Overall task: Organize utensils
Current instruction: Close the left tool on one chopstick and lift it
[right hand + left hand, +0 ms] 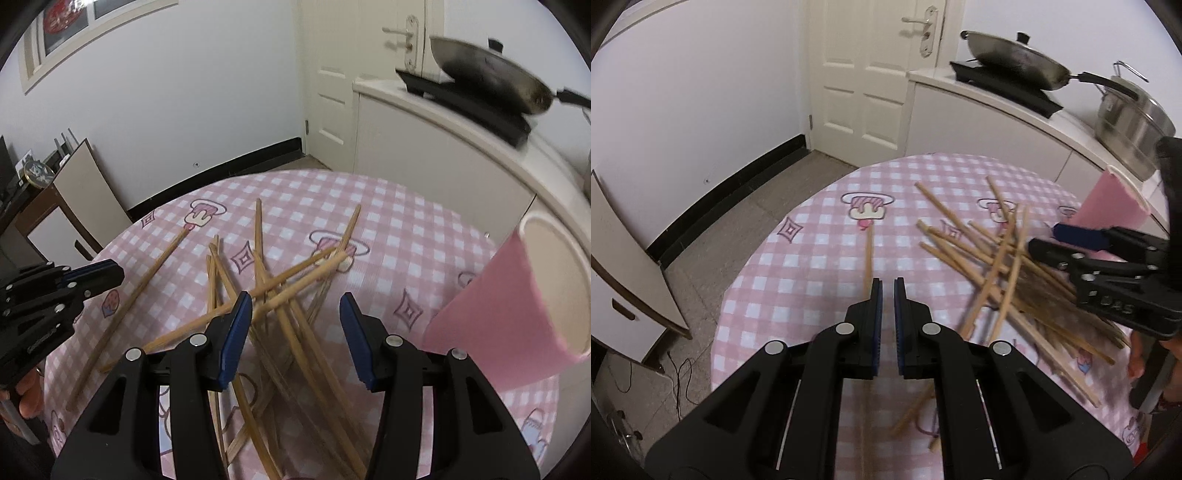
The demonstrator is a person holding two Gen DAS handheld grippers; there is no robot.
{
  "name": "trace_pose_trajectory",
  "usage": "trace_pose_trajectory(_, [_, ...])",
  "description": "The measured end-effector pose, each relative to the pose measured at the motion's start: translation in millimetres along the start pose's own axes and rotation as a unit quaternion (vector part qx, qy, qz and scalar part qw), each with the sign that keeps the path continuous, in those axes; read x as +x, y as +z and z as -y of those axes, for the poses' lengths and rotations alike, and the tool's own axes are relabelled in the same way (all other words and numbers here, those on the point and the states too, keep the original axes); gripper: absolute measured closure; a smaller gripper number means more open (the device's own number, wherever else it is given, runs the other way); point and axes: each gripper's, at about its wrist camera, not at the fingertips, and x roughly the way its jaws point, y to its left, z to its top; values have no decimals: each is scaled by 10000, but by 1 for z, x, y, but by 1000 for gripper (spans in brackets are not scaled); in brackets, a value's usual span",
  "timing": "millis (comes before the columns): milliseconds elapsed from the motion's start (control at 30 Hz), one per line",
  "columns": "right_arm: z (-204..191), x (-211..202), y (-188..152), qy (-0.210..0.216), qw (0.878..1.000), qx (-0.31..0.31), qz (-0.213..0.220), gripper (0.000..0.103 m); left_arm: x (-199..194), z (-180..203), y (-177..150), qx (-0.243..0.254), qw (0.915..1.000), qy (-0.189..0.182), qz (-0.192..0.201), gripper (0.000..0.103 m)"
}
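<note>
Bamboo chopsticks (291, 291) are lying in a crossed heap on the pink checked tablecloth (812, 258), with one lone chopstick (868, 254) apart from the pile, running straight toward the left camera. Left gripper (888, 291) is hovering over that stray stick with its jaws almost together and nothing between the blue pads, so it is empty; the stick is passing just beside the left fingertip, not inside the gap. Right gripper (295, 306) is hanging over the middle of the heap, jaws standing about half apart, no stick pinched; several sticks are showing through the gap below it. Pink cup (517, 306) is sitting tilted at the right edge of the right wrist view, mouth open toward the camera; what is supporting it is not visible. Judgement: the step in hand is picking a stick for the cup, and the stray one looks the easiest target, since nothing is crossing it. To do it well, the left jaws would need opening before descent, then centring across the stick's width, near its middle so it does not swing when lifted. In the heap, a top-lying stick is the safer choice; pulling a buried one risks dragging neighbours off the table edge. Thin round bamboo may roll under the pads, so closing squarely matters.
</note>
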Motion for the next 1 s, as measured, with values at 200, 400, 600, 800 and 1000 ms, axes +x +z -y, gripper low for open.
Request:
trace_pose_trajectory(200, [13, 13, 4, 199, 9986, 484, -53, 60, 6, 1, 1, 5, 9999, 92, -66, 96])
trace_pose_trajectory(400, [19, 24, 11, 407, 9965, 715, -115, 71, 15, -17, 4, -301, 9992, 46, -254, 96])
trace_pose_trajectory(600, [22, 25, 13, 554, 9955, 762, -31, 88, 27, -28, 3, -426, 9980, 2, -466, 96])
trace_pose_trajectory(800, [21, 22, 17, 590, 9960, 672, 75, 98, 41, -34, 5, -519, 9966, -9, -639, 96])
trace_pose_trajectory(1000, [23, 22, 21, 628, 9959, 639, 115, 100, 55, -30, 15, -411, 9962, 151, -756, 95])
